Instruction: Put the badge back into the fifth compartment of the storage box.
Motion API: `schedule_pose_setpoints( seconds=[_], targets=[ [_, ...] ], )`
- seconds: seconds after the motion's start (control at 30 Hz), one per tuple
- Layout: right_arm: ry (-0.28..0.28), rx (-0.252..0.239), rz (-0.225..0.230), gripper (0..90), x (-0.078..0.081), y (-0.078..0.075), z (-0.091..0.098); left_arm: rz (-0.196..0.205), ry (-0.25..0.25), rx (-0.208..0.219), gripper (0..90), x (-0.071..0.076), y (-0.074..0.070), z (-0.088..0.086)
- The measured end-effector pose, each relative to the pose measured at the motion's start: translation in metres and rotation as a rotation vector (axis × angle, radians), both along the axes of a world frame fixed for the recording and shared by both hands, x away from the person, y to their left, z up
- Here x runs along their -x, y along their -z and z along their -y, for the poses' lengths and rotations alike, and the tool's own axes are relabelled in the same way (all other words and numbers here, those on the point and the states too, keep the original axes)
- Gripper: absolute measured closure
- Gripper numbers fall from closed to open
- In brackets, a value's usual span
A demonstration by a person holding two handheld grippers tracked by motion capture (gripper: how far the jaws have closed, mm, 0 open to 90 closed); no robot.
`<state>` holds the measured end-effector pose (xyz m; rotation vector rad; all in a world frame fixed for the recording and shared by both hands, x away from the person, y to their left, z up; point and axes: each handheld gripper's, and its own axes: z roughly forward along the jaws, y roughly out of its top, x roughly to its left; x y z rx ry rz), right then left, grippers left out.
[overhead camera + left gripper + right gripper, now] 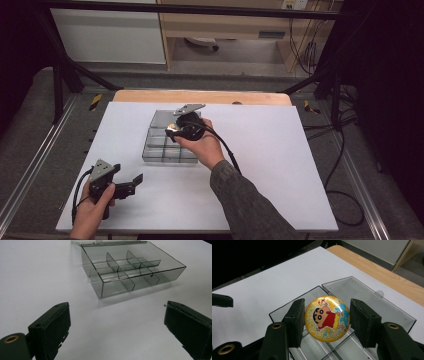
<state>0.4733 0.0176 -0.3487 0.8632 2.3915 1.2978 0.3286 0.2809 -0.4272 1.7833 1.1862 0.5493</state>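
Two black jaws of the right gripper [327,322] clamp a round glittery yellow cartoon badge [327,318] above the clear smoky plastic compartment box [130,270]; the left gripper [117,322] rests wide apart, holding nothing.

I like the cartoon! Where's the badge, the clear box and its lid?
cartoon badge [327,318], right gripper view, its glittery face
clear divided box [113,288], left gripper view, front wall
lid [372,302], right gripper view, inner panel

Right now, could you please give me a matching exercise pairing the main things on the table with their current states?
Things:
1. left hand-held gripper
2. right hand-held gripper
3. round badge
4. clear divided box

States:
A. lid open, compartments bare
B. jaws spread, nothing between them
C. yellow, glittery, cartoon boy on its face
D. shut on the badge, above the box

Pairs: 1-B, 2-D, 3-C, 4-A
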Motion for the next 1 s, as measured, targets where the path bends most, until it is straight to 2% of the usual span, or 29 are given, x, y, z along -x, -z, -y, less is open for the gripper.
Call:
schedule_pose_setpoints(
  seconds=[0.23,0.67,1.0],
  targets=[
    [-0.013,0.024,-0.005,47.3,-0.003,0.006,-0.005,-0.004,-0.002,-0.002,6.6,0.000,0.000,0.000],
    [0.000,0.062,-0.039,47.3,-0.011,0.012,-0.003,-0.001,-0.012,0.002,6.7,0.000,-0.001,-0.004],
    [-0.009,0.059,-0.064,47.3,-0.008,0.024,-0.010,-0.003,-0.016,0.003,6.7,0.000,-0.001,-0.005]
  ],
)
